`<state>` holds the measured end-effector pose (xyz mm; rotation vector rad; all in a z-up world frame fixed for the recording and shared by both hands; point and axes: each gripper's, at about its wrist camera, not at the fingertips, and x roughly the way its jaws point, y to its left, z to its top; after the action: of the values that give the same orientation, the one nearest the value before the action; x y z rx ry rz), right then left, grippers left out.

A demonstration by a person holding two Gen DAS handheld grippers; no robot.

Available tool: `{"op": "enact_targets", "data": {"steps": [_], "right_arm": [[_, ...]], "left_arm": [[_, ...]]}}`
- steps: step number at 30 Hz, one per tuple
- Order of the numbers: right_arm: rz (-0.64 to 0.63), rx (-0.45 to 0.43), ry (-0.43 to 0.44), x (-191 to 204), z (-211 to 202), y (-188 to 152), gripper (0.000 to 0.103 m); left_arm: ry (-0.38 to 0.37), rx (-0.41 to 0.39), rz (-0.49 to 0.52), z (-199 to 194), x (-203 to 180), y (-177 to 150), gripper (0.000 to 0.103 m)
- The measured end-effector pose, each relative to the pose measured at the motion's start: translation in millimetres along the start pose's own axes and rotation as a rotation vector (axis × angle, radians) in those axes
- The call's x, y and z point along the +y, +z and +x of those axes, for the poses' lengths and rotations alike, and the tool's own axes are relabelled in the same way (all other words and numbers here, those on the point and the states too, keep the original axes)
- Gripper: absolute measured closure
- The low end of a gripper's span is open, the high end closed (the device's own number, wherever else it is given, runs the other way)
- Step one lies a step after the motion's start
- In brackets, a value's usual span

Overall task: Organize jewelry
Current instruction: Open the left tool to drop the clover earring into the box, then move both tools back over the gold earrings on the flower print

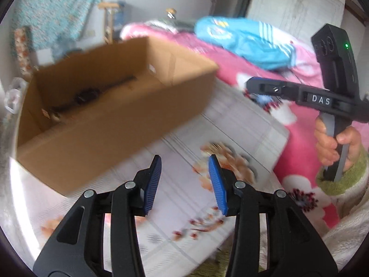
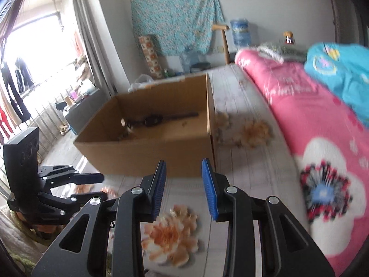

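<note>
An open cardboard box point(image 1: 115, 143) stands on the flowered bed sheet point(image 1: 242, 124). On its floor lies a dark, strap-like piece of jewelry point(image 1: 92, 94), blurred. My left gripper point(image 1: 185, 159) hovers over the sheet just right of the box's near corner, open, with nothing between its blue pads. In the right wrist view the box point(image 2: 143, 154) is straight ahead, with the dark piece point(image 2: 159, 118) and a small pale round thing inside. My right gripper point(image 2: 183, 164) stands before the box's near wall, open and empty. The left gripper point(image 2: 102, 185) shows at the lower left, jaws apart.
A pink flowered blanket point(image 2: 322, 120) is heaped on the right with a blue garment point(image 2: 341, 69) on top. A hand point(image 1: 334, 143) in a green cuff holds the right gripper point(image 1: 250, 84). Beyond the bed are a window, a curtain and clutter on the floor.
</note>
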<state>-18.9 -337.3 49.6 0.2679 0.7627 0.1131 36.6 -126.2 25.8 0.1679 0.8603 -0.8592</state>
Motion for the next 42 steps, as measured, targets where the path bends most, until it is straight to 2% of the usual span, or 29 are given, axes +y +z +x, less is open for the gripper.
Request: {"op": "enact_targets", "data": {"steps": [4, 8, 14, 22, 27, 42], "right_arm": [[0.056, 0.113, 0.000, -3.1, 26.2, -31.8, 0.072], [0.049, 0.176, -0.077, -1.1, 44.4, -50.0, 0.078], [0.049, 0.175, -0.111, -6.9, 51.3, -55.1, 0.079], [0.064, 0.155, -0.109, -12.8, 46.2, -61.9, 0.079], [0.064, 0.146, -0.110, -15.0, 45.0, -62.4, 0.079], [0.046, 0.125, -0.109, -12.8, 40.6, -58.7, 0.079]], "left_arm": [[0.008, 0.060, 0.064, 30.9, -19.0, -9.5, 0.063], [0.028, 0.089, 0.105, 53.3, -29.9, -9.6, 0.063], [0.041, 0.114, 0.135, 78.1, -41.7, -6.3, 0.065], [0.105, 0.132, 0.194, 93.9, -53.4, 0.0, 0.080], [0.115, 0.143, 0.212, 93.4, -57.7, -0.4, 0.089], [0.085, 0.134, 0.159, 85.0, -45.5, -2.0, 0.090]]}}
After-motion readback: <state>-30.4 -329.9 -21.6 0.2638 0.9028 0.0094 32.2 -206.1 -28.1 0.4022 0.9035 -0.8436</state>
